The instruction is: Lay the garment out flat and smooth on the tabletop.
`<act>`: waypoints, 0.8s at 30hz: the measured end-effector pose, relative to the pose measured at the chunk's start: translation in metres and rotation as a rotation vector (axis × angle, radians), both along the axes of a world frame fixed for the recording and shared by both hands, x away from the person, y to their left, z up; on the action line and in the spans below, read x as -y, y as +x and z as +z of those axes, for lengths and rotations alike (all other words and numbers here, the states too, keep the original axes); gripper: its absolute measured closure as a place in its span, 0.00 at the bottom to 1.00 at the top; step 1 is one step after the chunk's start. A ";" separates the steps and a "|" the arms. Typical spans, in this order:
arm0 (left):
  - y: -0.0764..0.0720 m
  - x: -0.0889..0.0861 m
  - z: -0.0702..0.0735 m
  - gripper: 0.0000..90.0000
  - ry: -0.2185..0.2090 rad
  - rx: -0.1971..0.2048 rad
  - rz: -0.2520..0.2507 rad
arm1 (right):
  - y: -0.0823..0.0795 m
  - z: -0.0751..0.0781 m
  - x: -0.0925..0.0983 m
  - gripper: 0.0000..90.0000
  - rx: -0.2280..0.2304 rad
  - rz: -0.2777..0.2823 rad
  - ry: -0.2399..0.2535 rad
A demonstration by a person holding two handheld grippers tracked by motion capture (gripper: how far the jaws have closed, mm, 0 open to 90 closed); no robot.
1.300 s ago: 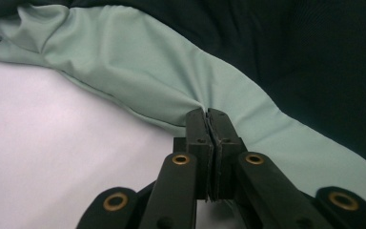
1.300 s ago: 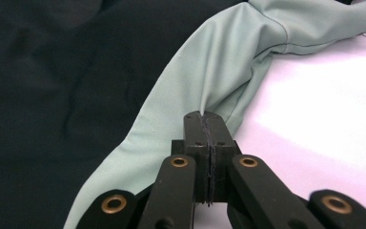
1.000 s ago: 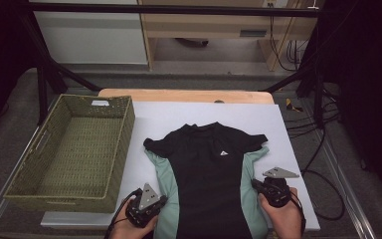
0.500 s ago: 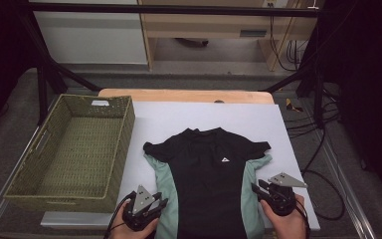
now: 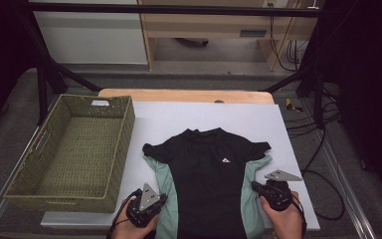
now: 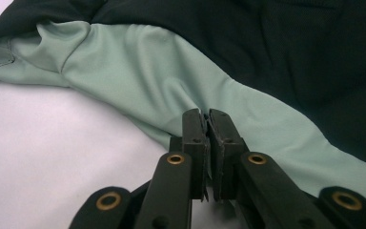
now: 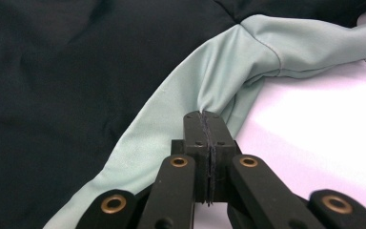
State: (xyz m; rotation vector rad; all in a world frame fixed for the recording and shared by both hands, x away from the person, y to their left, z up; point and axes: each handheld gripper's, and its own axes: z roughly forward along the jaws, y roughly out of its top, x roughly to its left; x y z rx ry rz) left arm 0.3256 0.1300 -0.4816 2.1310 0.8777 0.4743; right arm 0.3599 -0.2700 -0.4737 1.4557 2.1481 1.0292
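A black short-sleeved shirt (image 5: 206, 179) with pale green side panels (image 6: 138, 81) lies flat, collar away from me, on the white table (image 5: 278, 129). At the shirt's left edge my left gripper (image 5: 163, 199) (image 6: 206, 113) has just closed, and its tips pinch a pucker of green fabric. On the opposite edge my right gripper (image 5: 254, 186) (image 7: 205, 114) has also just closed and nips a fold of the green panel (image 7: 228, 81). A hand holds each gripper at the near table edge.
A green woven basket (image 5: 125, 139) stands empty at the table's left side, close to the shirt's left sleeve. A wooden strip (image 5: 189, 94) borders the far edge. Cables (image 5: 303, 119) hang off the right side, past a band of bare tabletop.
Both grippers have stayed at the shirt's lower side edges. The shirt has slid slightly toward me.
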 end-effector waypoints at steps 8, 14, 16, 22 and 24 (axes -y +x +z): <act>-0.007 0.000 0.001 0.96 -0.005 -0.012 -0.007 | -0.010 0.002 0.000 1.00 0.004 0.019 -0.009; -0.010 -0.003 0.002 0.95 -0.005 -0.021 -0.009 | -0.013 0.002 0.000 1.00 0.001 0.026 -0.009; -0.011 -0.003 0.002 0.95 -0.008 -0.023 -0.011 | -0.014 0.002 0.001 1.00 0.006 0.029 -0.014; -0.015 -0.004 0.005 0.95 -0.024 -0.031 -0.020 | -0.018 0.003 0.004 1.00 0.016 0.040 -0.007; -0.014 -0.005 0.004 0.95 -0.030 -0.034 -0.019 | -0.019 0.003 0.003 1.00 0.020 0.050 -0.006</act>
